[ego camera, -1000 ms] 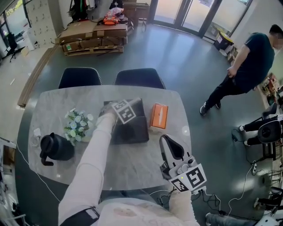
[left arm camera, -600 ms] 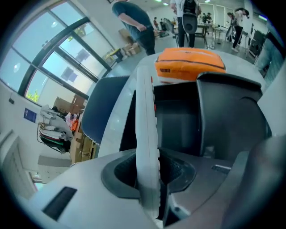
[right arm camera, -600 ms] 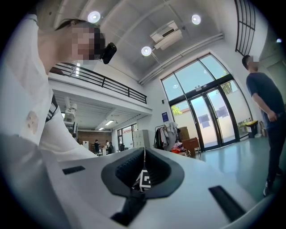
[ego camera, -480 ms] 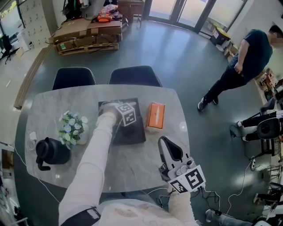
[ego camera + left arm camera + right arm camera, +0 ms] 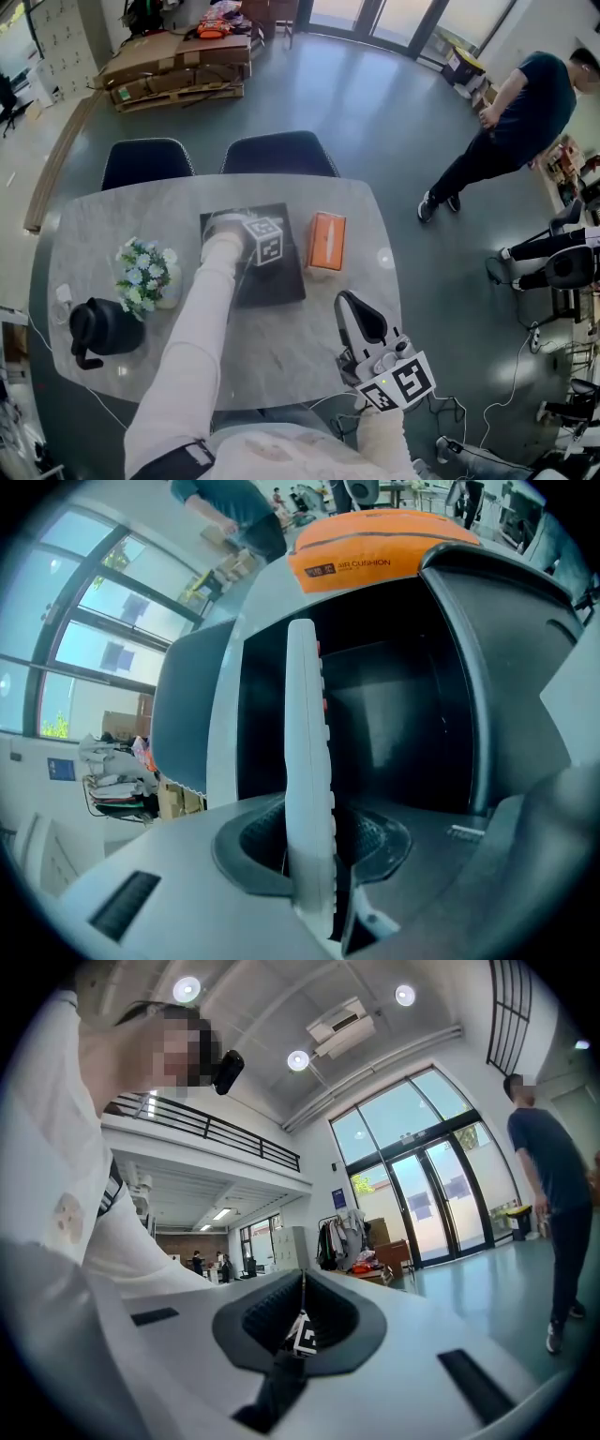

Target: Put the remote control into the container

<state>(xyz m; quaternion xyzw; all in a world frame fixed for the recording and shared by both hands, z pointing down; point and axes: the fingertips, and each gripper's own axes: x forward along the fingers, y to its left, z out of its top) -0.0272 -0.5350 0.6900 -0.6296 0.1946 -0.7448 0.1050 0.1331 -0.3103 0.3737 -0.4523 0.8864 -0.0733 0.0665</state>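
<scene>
Left gripper [image 5: 314, 855] has its jaws clamped on the white remote control [image 5: 304, 752], which sticks out ahead of them, dark container [image 5: 511, 667] gaping right beyond. Right gripper [image 5: 300, 1321]: jaws pressed together, nothing between.

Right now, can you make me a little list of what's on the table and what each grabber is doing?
left gripper: jaws shut on the white remote control, above the container
remote control: held edge-on, far end pointing into the container
container: dark, open, middle of the table
right gripper: jaws together, nothing in them, by the table's near edge
also there: orange pack just right of the container; flowers and black jug at the left
</scene>
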